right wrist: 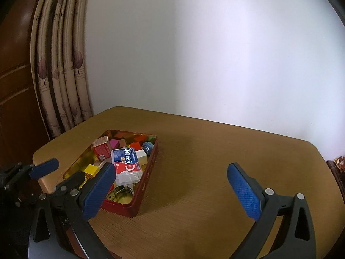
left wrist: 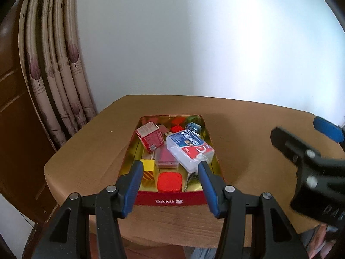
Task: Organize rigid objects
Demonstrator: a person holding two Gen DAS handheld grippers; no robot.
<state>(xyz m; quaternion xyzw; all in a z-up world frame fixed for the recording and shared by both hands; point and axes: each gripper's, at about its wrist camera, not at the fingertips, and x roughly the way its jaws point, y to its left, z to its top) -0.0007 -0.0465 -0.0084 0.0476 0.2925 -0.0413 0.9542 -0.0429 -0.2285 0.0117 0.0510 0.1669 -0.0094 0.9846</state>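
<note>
A red tin (left wrist: 170,201) with a gold inside sits on the wooden table (left wrist: 243,129) and holds several small items. Among them are a clear plastic box with a blue and red label (left wrist: 189,149), a red and white carton (left wrist: 151,138), a yellow block (left wrist: 147,166) and a red rounded piece (left wrist: 169,181). My left gripper (left wrist: 170,166) hovers open over the tin's near end, holding nothing. My right gripper (right wrist: 171,168) stands wide open and empty above the table, to the right of the tin (right wrist: 146,181). The labelled box (right wrist: 127,164) lies on top of the pile.
A patterned curtain (left wrist: 60,86) hangs at the left behind the table, beside dark wooden panelling (left wrist: 13,108). A white wall (right wrist: 215,54) backs the table. The table top (right wrist: 226,151) stretches bare to the right of the tin.
</note>
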